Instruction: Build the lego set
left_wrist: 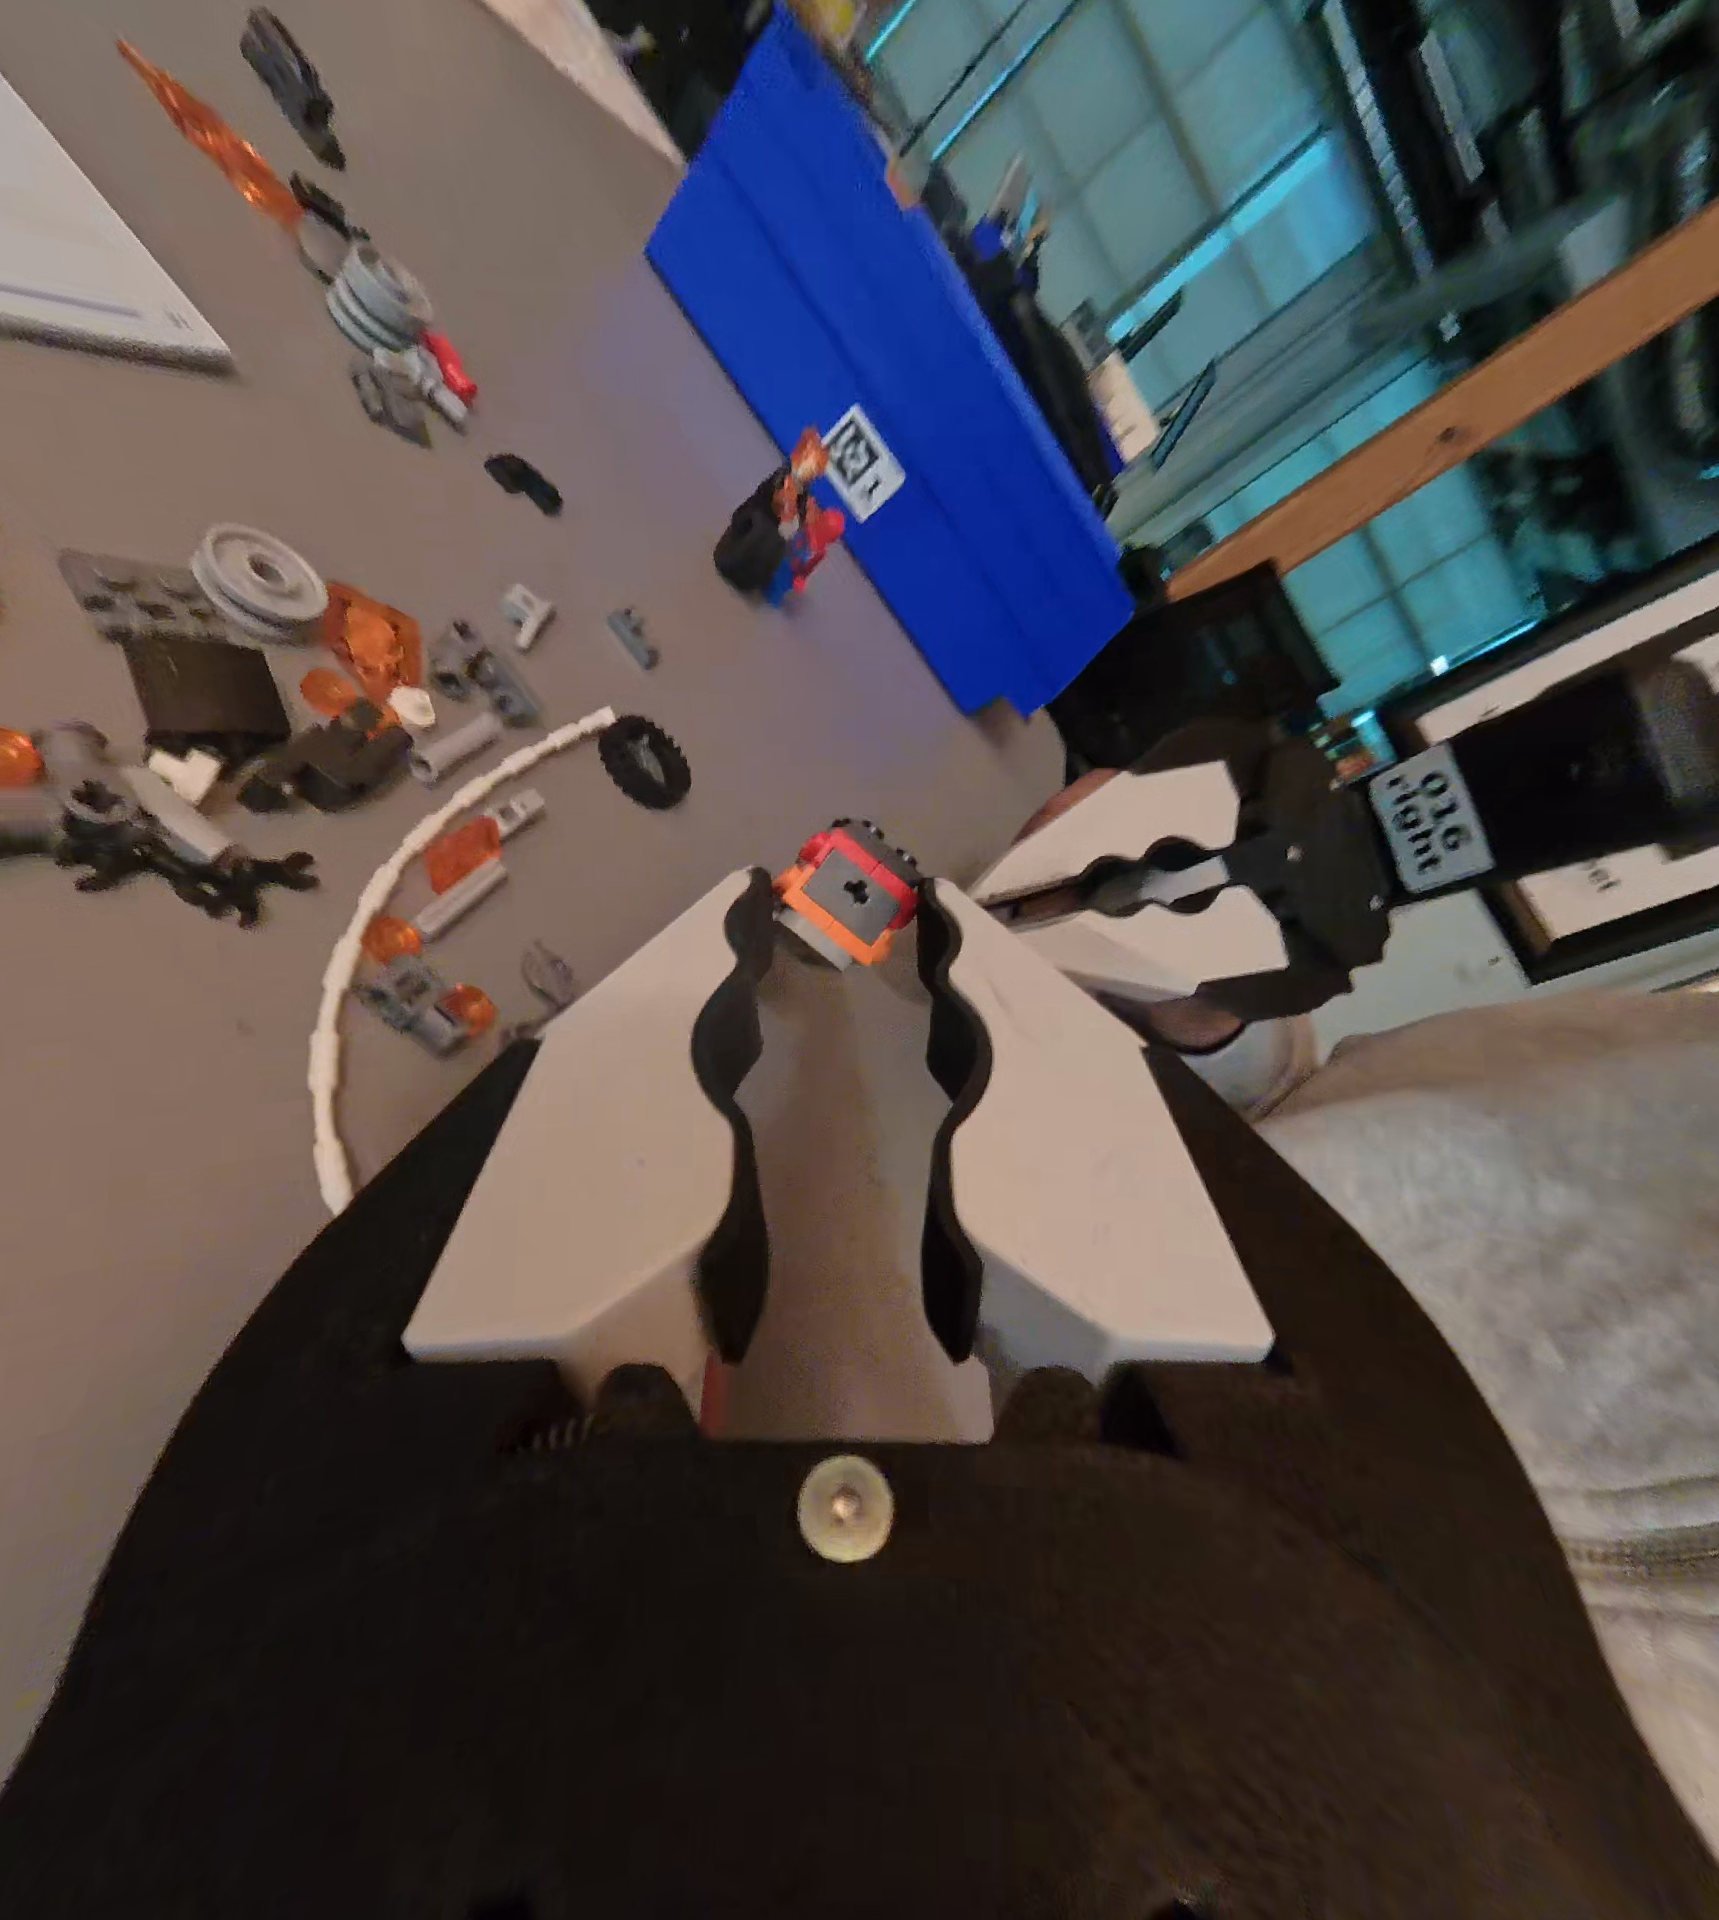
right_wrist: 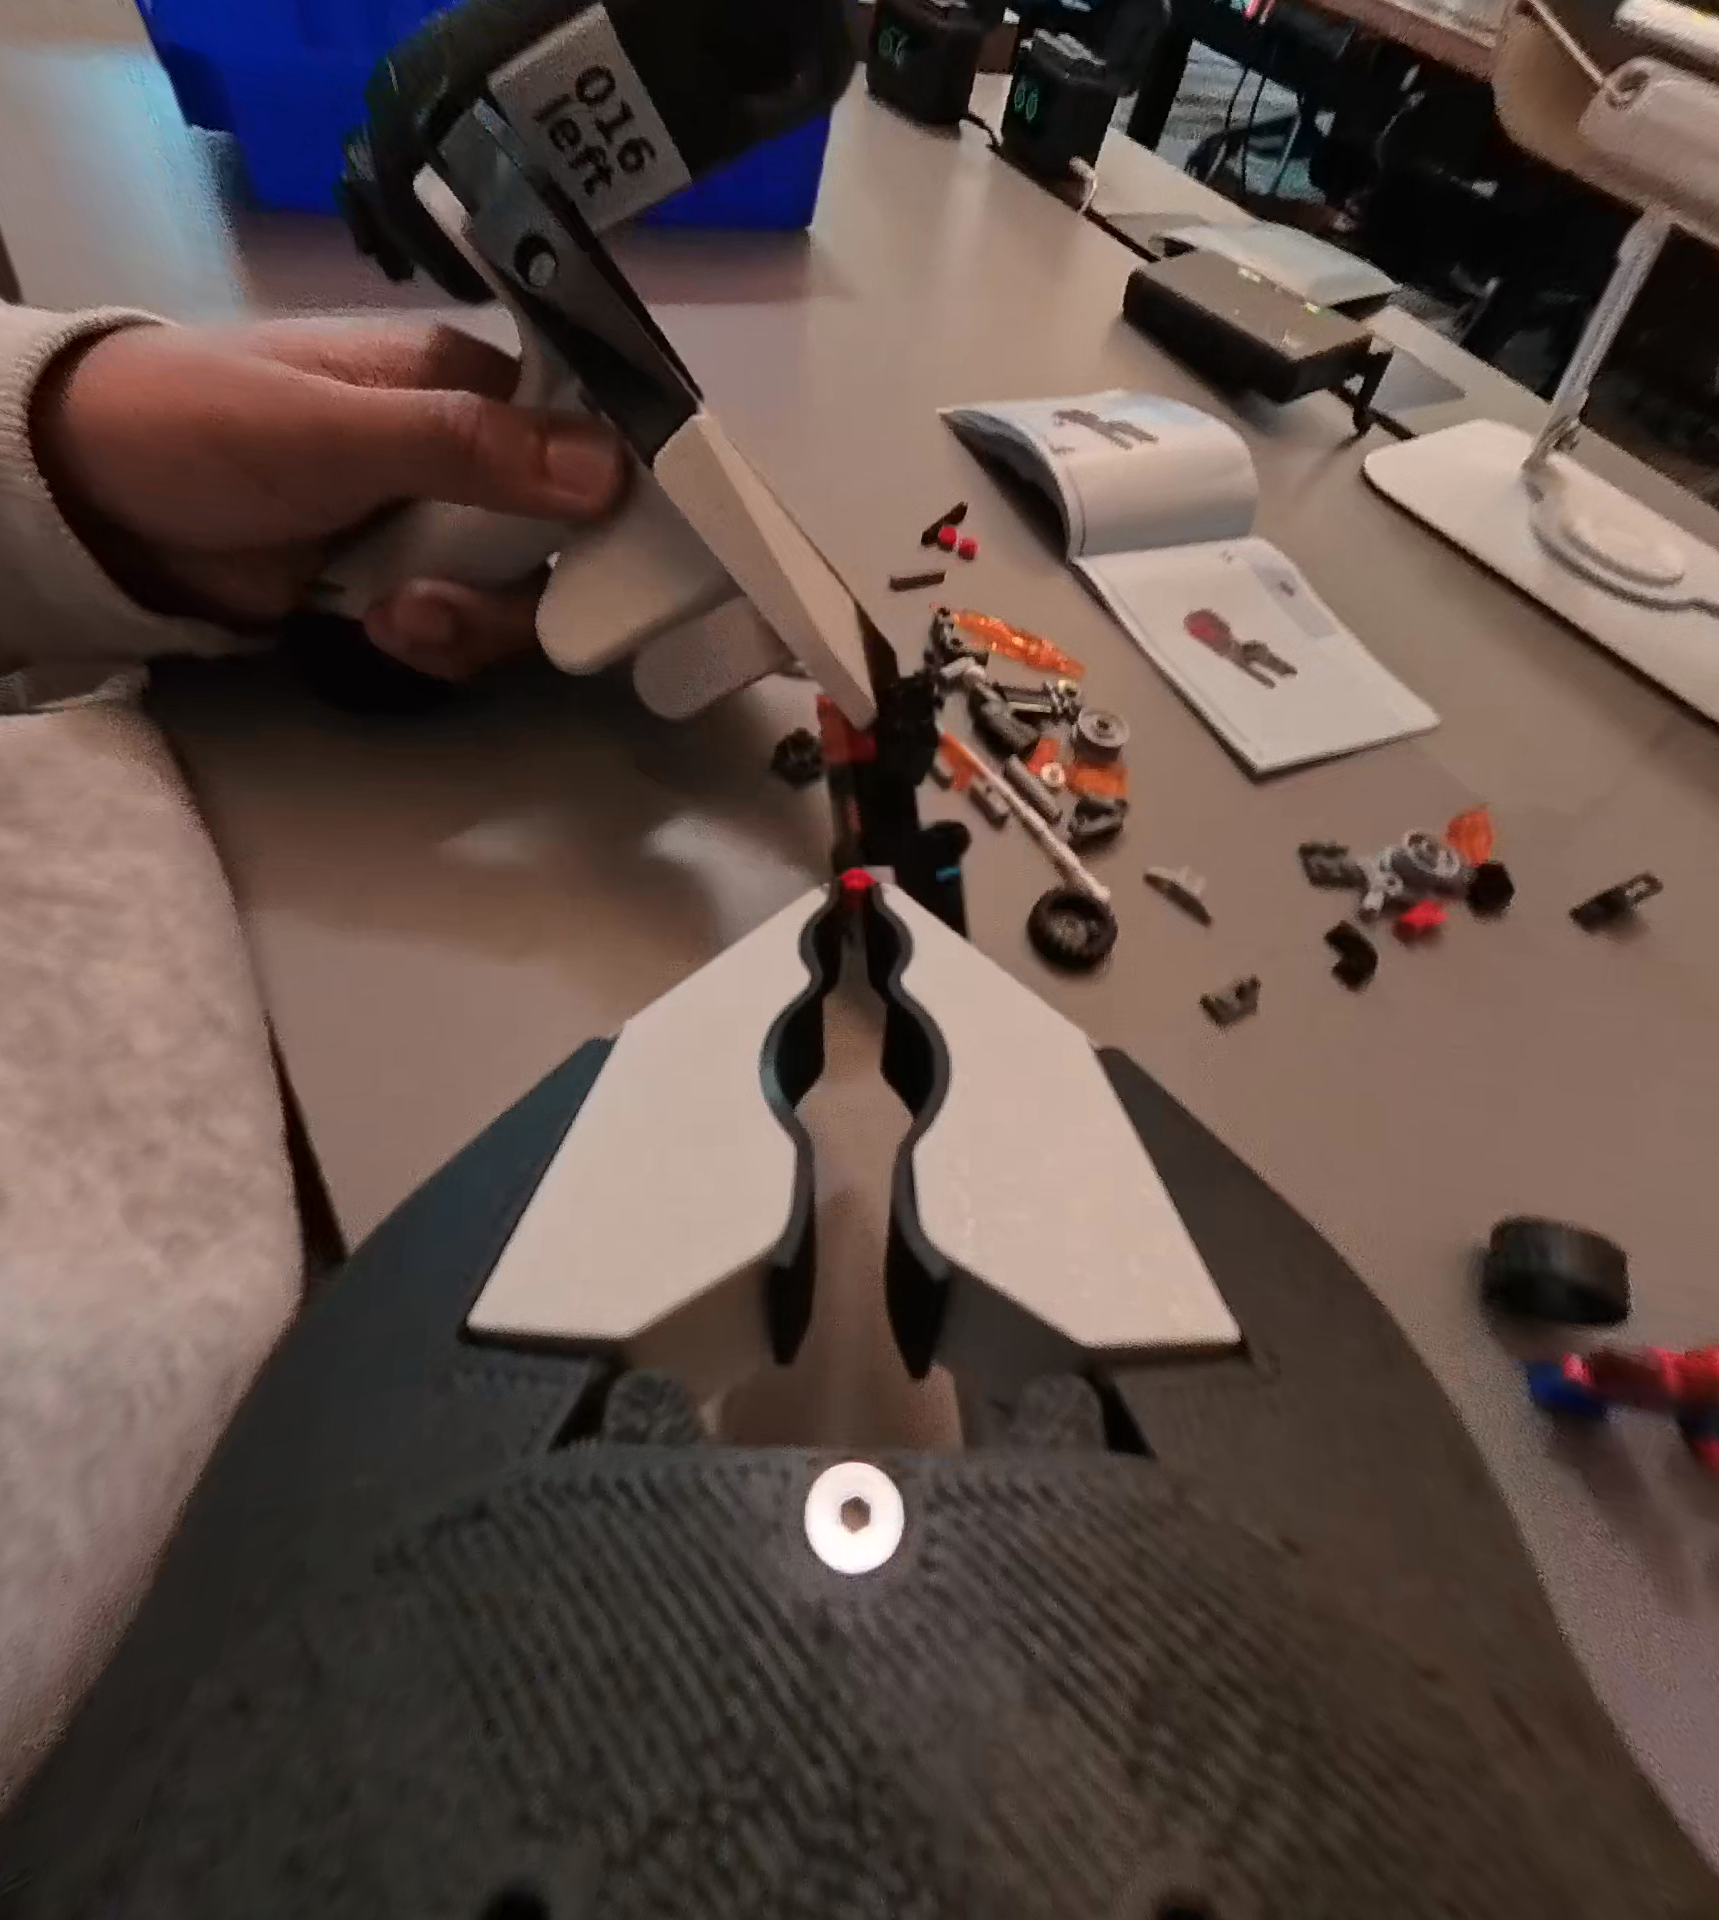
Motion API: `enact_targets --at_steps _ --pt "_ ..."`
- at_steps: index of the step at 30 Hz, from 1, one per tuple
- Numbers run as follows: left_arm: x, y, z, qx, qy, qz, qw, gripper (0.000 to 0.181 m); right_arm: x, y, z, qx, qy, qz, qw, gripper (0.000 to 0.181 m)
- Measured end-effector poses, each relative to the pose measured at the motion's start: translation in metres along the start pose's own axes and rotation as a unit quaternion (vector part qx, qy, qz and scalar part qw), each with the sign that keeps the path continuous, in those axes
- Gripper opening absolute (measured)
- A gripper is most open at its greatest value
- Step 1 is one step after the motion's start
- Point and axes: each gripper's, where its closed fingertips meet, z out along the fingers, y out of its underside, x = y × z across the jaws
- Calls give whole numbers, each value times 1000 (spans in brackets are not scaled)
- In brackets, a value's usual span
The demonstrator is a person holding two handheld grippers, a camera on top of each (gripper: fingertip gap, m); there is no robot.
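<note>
My left gripper (left_wrist: 839,896) is shut on a small lego assembly (left_wrist: 850,902) of orange, red, grey and black bricks, held above the grey table (left_wrist: 159,1247). In the right wrist view the left gripper (right_wrist: 860,712) comes in from the upper left, held by a hand, with the assembly (right_wrist: 881,774) hanging dark below its tips. My right gripper (right_wrist: 853,896) is shut on a small red piece (right_wrist: 855,883), close under that assembly. It also shows at the right of the left wrist view (left_wrist: 1000,899), beside the left fingertips.
Loose orange, grey and black lego parts (right_wrist: 1042,748) lie scattered on the table, with a white curved strip (left_wrist: 387,914) and small tyres (right_wrist: 1073,925). An open instruction booklet (right_wrist: 1239,634), a black tyre (right_wrist: 1556,1270), a red-blue minifigure (right_wrist: 1707,1392), a blue bin (left_wrist: 886,416) and a monitor stand (right_wrist: 1603,561) are around. About 5 cm separates my left fingertips from my right.
</note>
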Motion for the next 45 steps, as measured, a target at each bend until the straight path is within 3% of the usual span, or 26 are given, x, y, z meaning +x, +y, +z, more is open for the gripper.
enact_targets --at_steps 1,12,20,22,24,26,29,35,45 --pt "0 5 1 -11 -12 8 1000 25 -1 3 -6 -2 0 5 1000 2" --pt "1 61 -9 -115 -102 41 987 26 -14 5 -17 21 -1 -2 1000 2" --pt "4 67 -9 -141 -140 49 979 43 -18 5 -20 26 9 -15 1000 2" --pt "2 68 -9 -163 -168 70 970 40 -19 5 -21 25 12 -18 999 2" --pt "-2 70 -9 -189 -194 90 958 26 -19 6 -20 24 14 -21 999 2" --pt "-1 73 -8 -208 -196 91 954 25 -19 6 -19 22 14 -22 999 2" --pt "0 71 -7 -204 -177 69 960 25 -21 4 -17 24 9 -22 999 2" --pt "18 54 -6 -106 -27 -76 991 25 -28 -2 -7 30 -11 -15 999 2" --pt "7 63 -4 -105 -23 -95 990 25 -46 11 19 -44 -61 -3 997 2"
